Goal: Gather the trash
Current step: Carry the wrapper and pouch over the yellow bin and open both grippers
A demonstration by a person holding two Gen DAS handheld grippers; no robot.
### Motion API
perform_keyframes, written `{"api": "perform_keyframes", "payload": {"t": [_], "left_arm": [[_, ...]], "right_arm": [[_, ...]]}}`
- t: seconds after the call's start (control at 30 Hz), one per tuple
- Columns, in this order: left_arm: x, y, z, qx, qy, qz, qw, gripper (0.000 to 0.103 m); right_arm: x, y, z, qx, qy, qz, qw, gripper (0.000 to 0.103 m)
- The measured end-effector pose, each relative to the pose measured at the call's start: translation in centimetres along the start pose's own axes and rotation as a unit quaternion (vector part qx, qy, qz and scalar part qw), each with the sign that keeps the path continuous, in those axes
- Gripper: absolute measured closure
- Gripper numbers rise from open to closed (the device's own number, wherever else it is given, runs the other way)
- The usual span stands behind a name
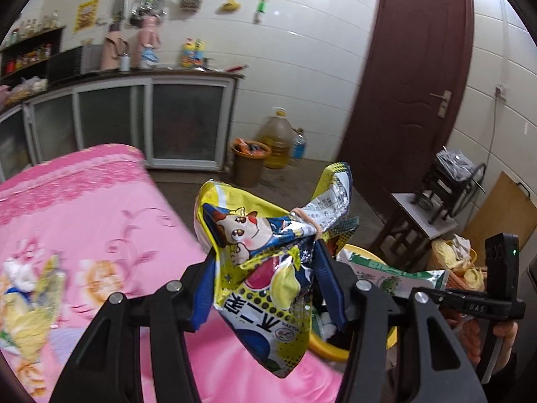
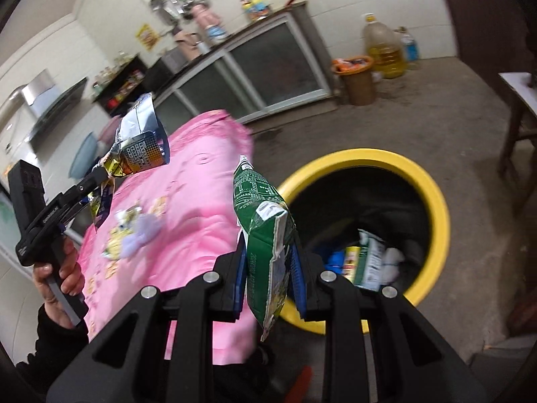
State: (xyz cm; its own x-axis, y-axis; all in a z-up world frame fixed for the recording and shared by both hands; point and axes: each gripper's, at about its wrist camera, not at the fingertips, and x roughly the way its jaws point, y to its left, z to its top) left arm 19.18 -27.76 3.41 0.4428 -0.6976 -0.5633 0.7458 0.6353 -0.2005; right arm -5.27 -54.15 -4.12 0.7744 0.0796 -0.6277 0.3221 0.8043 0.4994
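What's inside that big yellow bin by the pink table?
The yellow bin holds several discarded wrappers piled at the bottom: green-and-white, yellow, blue and white ones. The right gripper and its green packet hide the bin's near side.

Large white Chinese characters stand on the blue lower panel of the yellow snack bag (image 1: 265,288), seen upside down in the left wrist view; they cannot be read with certainty. A small round seal beside them carries lettering too small to read. The silver back of this bag bears fine print, illegible. The black handle (image 1: 476,307) at the right edge of that view shows embossed letters, seemingly "DAS". In the right wrist view, the green packet (image 2: 268,235) carries white print and a barcode label, both too blurred to read. A yellow poster (image 1: 86,14) on the tiled wall is illegible.
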Motion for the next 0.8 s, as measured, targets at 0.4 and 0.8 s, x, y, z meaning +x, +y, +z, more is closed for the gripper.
{"api": "perform_keyframes", "payload": {"t": [0.4,0.8], "left_arm": [[10.3,-7.5,0.0,0.026,0.059,-0.03,0.9975,0.051],[12.9,-10.3,0.3,0.009,0.064,-0.032,0.9974,0.019]], "right_arm": [[2.3,-5.4,-1.6,0.048,0.022,-0.049,0.997,0.08],[2.6,-7.4,-1.8,0.087,0.017,-0.062,0.994,0.038]]}}
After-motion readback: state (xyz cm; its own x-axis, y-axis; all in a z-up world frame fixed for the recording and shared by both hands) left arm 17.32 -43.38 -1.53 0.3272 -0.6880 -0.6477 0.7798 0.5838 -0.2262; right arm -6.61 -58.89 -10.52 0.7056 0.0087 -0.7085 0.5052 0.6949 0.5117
